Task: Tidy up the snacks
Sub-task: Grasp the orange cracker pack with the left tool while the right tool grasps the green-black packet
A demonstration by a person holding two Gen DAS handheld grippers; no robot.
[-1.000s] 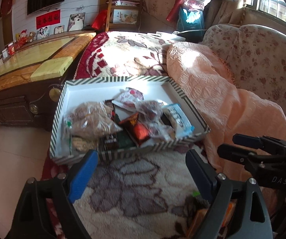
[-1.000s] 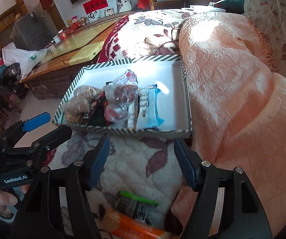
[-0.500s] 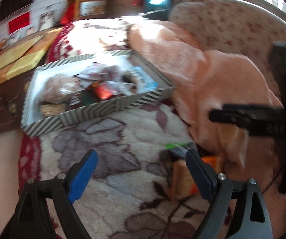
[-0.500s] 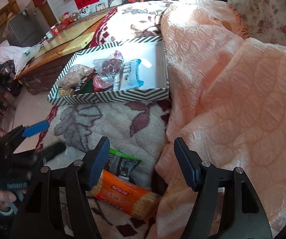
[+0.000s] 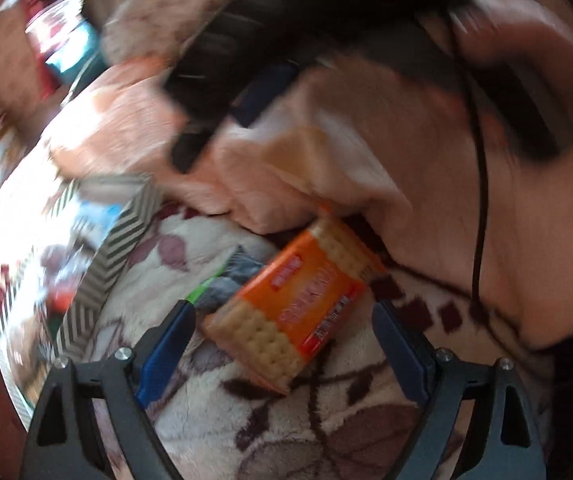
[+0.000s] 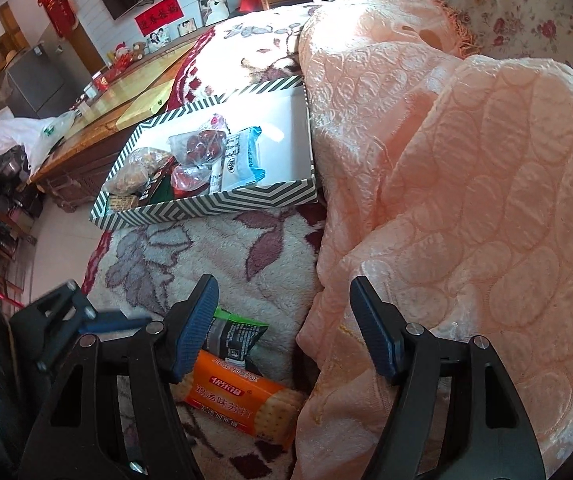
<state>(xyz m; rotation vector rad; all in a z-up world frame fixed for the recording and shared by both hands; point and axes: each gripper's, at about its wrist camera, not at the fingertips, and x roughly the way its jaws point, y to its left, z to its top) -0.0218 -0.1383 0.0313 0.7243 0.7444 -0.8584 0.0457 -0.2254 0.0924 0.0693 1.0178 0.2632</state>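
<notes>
Both grippers stand with their blue-padded jaws spread apart and nothing between them. From the left wrist view, the left gripper (image 5: 282, 344) fills the bottom of the frame, and the orange cracker pack (image 5: 298, 304) lies just ahead of its jaws at lower centre, tilted diagonally on the flowered fleece blanket (image 5: 286, 420). A grey packet with a green edge (image 5: 226, 280) peeks out from under the pack's upper left end. The pack's upper right end sits against the fold of the peach quilt (image 5: 366, 160). This view is blurred, and a dark shape across the top of the frame cannot be made out clearly.

In the right wrist view, the right gripper (image 6: 284, 328) points from the bottom of the frame toward the edge where the fleece blanket meets the peach quilt. The cracker pack sits at lower centre, partly behind the left jaw, with the grey packet touching it just above. Part of the left gripper's frame shows at the lower left edge.

Farther up, left of centre, the chevron-striped box (image 6: 222, 204) rests on the blanket beside the quilt. It holds a blue and white wrapper (image 6: 242, 160), clear bags of red fruit (image 6: 198, 148), a bag of brownish snacks (image 6: 138, 168) and darker packets crowded into its left half; its right half shows bare white floor.
</notes>
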